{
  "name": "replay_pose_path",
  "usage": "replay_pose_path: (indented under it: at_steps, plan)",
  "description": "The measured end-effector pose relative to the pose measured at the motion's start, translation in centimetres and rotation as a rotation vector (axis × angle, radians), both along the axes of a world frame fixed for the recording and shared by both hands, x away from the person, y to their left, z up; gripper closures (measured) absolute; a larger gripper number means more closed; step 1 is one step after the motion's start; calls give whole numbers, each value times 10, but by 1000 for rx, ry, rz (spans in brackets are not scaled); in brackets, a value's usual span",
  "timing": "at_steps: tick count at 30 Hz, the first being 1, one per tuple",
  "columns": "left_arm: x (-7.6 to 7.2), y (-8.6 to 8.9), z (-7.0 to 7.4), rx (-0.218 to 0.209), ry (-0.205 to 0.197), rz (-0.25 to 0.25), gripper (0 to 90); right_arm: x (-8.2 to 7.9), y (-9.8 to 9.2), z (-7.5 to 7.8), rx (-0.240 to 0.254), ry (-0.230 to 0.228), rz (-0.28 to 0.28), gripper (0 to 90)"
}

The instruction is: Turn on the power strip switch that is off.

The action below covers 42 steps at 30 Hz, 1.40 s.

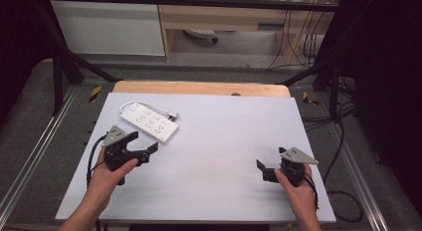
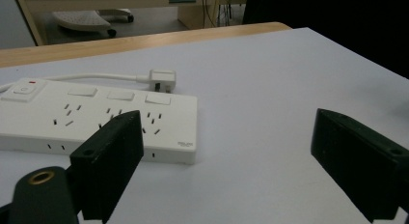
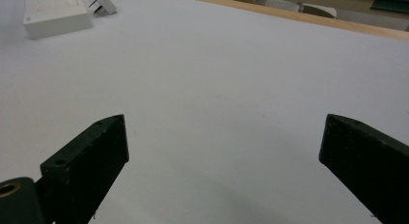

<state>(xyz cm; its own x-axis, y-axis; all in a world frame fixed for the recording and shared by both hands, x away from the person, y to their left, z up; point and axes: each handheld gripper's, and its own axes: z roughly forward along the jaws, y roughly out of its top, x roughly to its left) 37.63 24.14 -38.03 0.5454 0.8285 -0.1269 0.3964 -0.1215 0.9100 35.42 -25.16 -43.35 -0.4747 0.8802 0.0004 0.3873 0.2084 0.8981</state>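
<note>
A white power strip (image 1: pixel 149 122) lies at the table's far left, its cord looping to a white plug (image 1: pixel 172 116) beside it. My left gripper (image 1: pixel 144 141) rests on the white table (image 1: pixel 219 136) just in front of the strip, open and holding nothing. In the left gripper view the strip (image 2: pixel 96 118) lies right behind the left jaw, the plug (image 2: pixel 161 80) beyond it, and the gripper (image 2: pixel 226 122) spans bare table. My right gripper (image 1: pixel 270 157) sits open near the front right corner. Its own view has the gripper (image 3: pixel 225 125) over bare table and the strip (image 3: pixel 55 11) far off.
A wooden strip (image 1: pixel 199 87) borders the table's far edge. Black frame bars (image 1: pixel 64 66) stand around the table. Cables (image 1: pixel 343 141) run over the floor at the right, and a wooden shelf unit (image 1: pixel 224 22) stands behind.
</note>
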Motion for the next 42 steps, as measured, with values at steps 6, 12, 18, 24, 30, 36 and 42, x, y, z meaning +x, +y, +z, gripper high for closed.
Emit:
replay_pose_path:
  at_steps: [6, 12, 18, 24, 30, 36, 42]
  plan:
    - [7, -1, 0, 16, -17, 12, 114, 1, 5, 0, -7, 6, 29, 36]
    - [11, -4, -3, 29, -16, 28, 115, 2, 7, 0, 0, 19, 30, 37]
    - [18, -12, -3, 40, -27, 31, 120, 1, 2, -1, 18, 41, 25, 34]
    - [29, -24, -3, 32, -46, 37, 119, -1, -1, -1, 29, 44, 19, 34]
    - [43, -28, -3, 21, -47, 57, 125, -3, 0, 0, 29, 41, 22, 34]
    - [55, -29, -3, 17, -45, 67, 128, -3, 1, 0, 29, 47, 21, 33]
    - [65, -32, -4, 8, -55, 64, 128, -2, 1, 0, 25, 45, 19, 32]
